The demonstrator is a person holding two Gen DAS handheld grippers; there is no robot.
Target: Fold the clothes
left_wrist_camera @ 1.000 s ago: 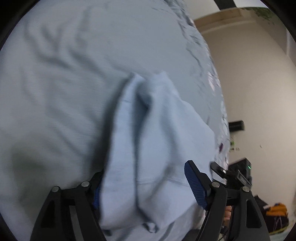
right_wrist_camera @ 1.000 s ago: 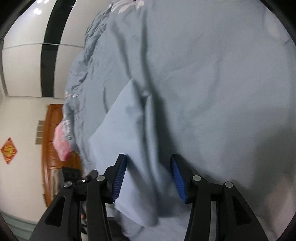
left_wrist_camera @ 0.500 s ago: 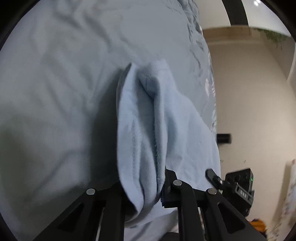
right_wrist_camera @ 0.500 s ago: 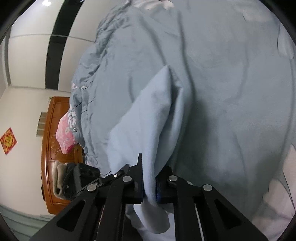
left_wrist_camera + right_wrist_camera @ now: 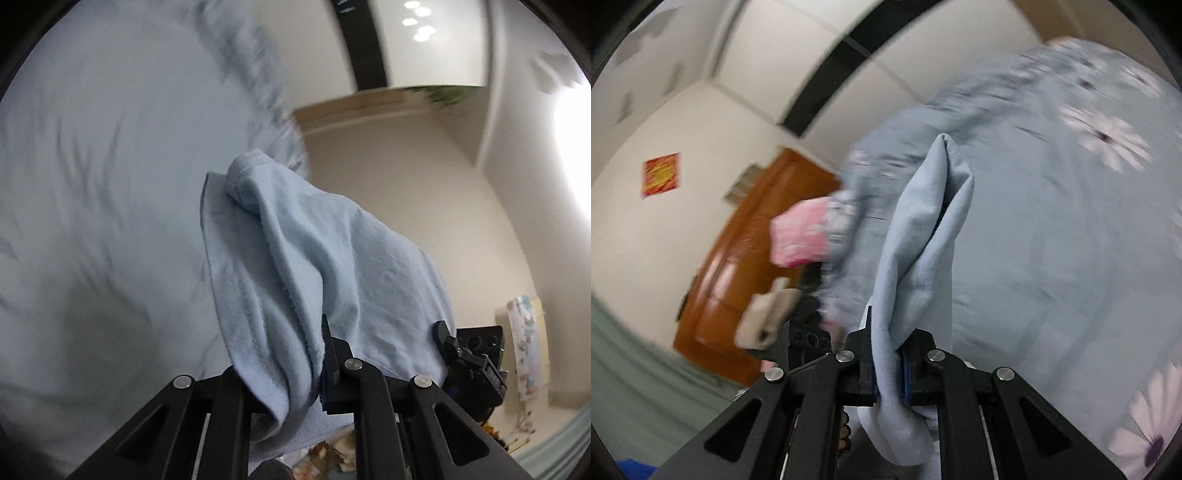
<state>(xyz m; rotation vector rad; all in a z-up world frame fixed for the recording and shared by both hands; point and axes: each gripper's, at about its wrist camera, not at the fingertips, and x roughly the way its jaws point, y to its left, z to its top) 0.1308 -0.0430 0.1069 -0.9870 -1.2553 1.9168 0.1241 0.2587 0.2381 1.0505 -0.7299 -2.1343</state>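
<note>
From the left wrist, the left gripper [image 5: 317, 369] is clamped on a bunched edge of the pale blue garment [image 5: 295, 266], raised above the bed [image 5: 92, 184]. From the right wrist, the right gripper [image 5: 889, 373] pinches another edge, also above the bed. This looks like the lift; next, spread it flat for a fold.

The left gripper [image 5: 295, 365] is clamped tight: its black jaws pinch a bunched fold of pale blue cloth [image 5: 314, 266], which rises ahead of the jaws and drapes off to their right. The right gripper [image 5: 888, 373] is clamped the same way, its jaws nearly together on a thin fold of the cloth [image 5: 923, 236] that stands up in a peak just ahead of the fingers, with a loose end hanging below them.
</note>
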